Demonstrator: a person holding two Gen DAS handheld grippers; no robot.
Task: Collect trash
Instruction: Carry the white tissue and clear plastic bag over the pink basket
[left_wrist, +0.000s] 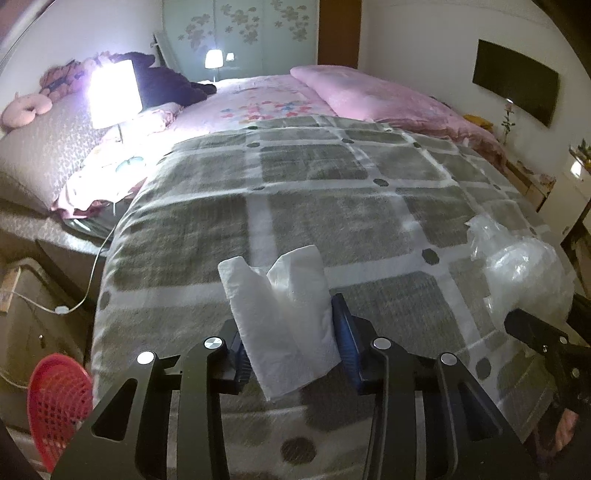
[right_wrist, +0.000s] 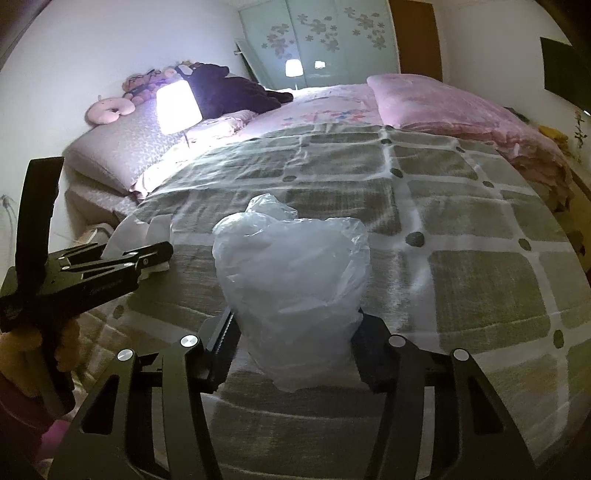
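I'm working in a home bedroom: large bed (left_wrist: 332, 206) with grey checked blanket (left_wrist: 317, 229), pink quilt (left_wrist: 388, 96), pillows (left_wrist: 40, 147), plush toys (left_wrist: 59, 77), lit bedside lamp (left_wrist: 115, 92), floral-pattern wardrobe doors (left_wrist: 243, 29), wall-mounted TV (left_wrist: 517, 83).

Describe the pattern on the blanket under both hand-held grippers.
Grey-green squares on the blanket, split by white bands with dark dots at crossings; clearest in the left wrist view.

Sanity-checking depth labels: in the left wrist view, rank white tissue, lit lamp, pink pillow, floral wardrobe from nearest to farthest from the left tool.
1. white tissue: clamped in the left tool, centre bottom.
2. lit lamp: beside the bed, upper left.
3. pink pillow: far end of the bed, right of centre.
4. floral wardrobe: beyond the bed, top centre.
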